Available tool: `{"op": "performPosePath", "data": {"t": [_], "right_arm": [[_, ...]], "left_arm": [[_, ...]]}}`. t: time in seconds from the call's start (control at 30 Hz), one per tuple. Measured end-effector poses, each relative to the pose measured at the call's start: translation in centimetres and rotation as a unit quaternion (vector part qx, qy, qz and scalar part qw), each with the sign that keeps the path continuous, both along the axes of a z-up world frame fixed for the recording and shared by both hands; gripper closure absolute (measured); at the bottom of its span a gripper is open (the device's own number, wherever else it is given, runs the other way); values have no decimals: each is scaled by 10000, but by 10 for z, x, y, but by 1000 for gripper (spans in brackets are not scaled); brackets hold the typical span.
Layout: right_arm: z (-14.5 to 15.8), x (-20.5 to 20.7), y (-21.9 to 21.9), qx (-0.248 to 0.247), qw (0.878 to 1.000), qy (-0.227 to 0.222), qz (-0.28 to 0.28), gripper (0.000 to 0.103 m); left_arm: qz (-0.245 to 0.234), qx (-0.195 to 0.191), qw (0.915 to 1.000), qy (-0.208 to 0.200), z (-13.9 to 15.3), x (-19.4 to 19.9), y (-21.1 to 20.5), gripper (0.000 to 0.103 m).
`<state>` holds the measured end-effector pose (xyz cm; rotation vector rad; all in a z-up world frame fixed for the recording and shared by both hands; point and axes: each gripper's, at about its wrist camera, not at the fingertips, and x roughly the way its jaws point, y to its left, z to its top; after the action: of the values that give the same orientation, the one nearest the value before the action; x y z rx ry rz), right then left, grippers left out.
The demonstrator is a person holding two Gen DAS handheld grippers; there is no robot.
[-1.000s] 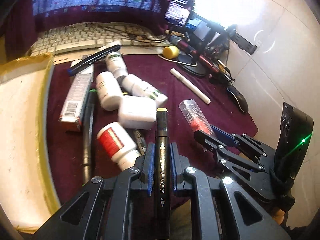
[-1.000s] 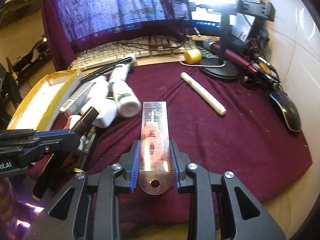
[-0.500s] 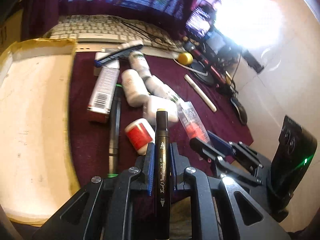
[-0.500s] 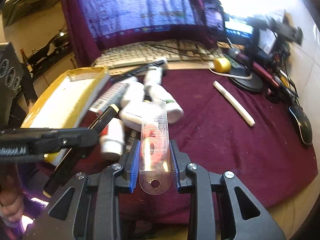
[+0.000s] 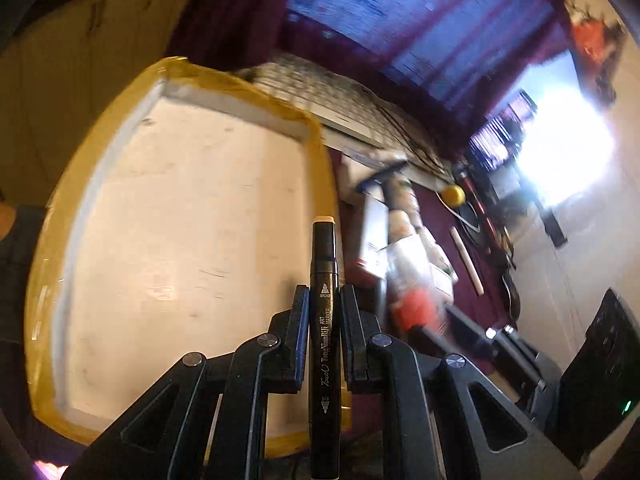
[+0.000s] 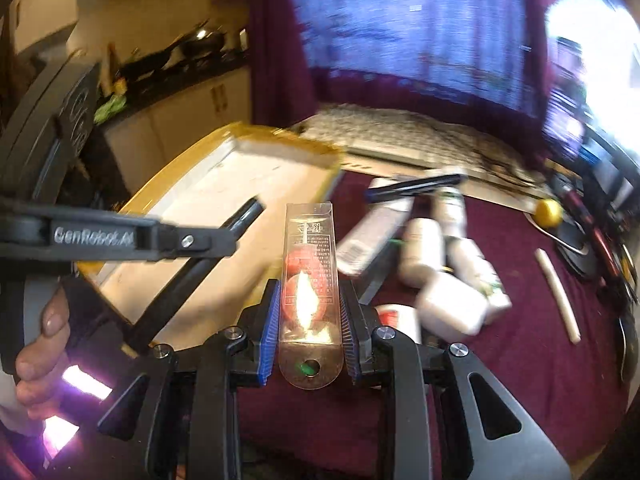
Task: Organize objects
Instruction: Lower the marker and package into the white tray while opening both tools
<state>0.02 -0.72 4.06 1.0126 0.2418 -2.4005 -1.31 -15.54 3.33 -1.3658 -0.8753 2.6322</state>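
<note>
Over the last second both tools have swung away from the clutter in the middle of the counter toward its left edge, where the shallow yellow-rimmed tray with a pale cream floor [image 5: 180, 240] sits. A second ago the left wrist view looked down on the pile of bottles; now the tray fills most of it, with the pile pushed to the right and blurred by motion. That suggests the sorting step has passed from picking up to carrying, and that both items are headed for the tray, whose floor looks bare where it can be seen.

The left tool [image 5: 324, 300] is clamped shut on a black art marker with a pale cream end cap [image 5: 324, 264], which runs lengthwise between the fingers with its tip over the tray's right rim. The right tool [image 6: 310, 300] is closed on a clear plastic blister pack with a red item inside [image 6: 310, 276], gripped by its long edges and held above the maroon cloth covering the counter [image 6: 520, 340], just short of the tray's near corner. White plastic bottles [image 6: 420, 252] remain in the middle of the counter, unsorted.
</note>
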Motion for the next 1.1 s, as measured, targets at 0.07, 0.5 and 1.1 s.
{"op": "performPosePath", "data": {"t": [0.07, 0.5, 1.1], "right_arm": [[-2, 0, -13, 68, 9999, -65, 135, 78], [-26, -21, -72, 618, 9965, -454, 320, 78], [-42, -17, -82, 981, 9931, -559, 312, 77]], "left_arm": [[131, 20, 9999, -40, -5, 3, -13, 91], [559, 358, 9975, -249, -35, -2, -54, 91], [548, 191, 9975, -392, -49, -1, -52, 91]]}}
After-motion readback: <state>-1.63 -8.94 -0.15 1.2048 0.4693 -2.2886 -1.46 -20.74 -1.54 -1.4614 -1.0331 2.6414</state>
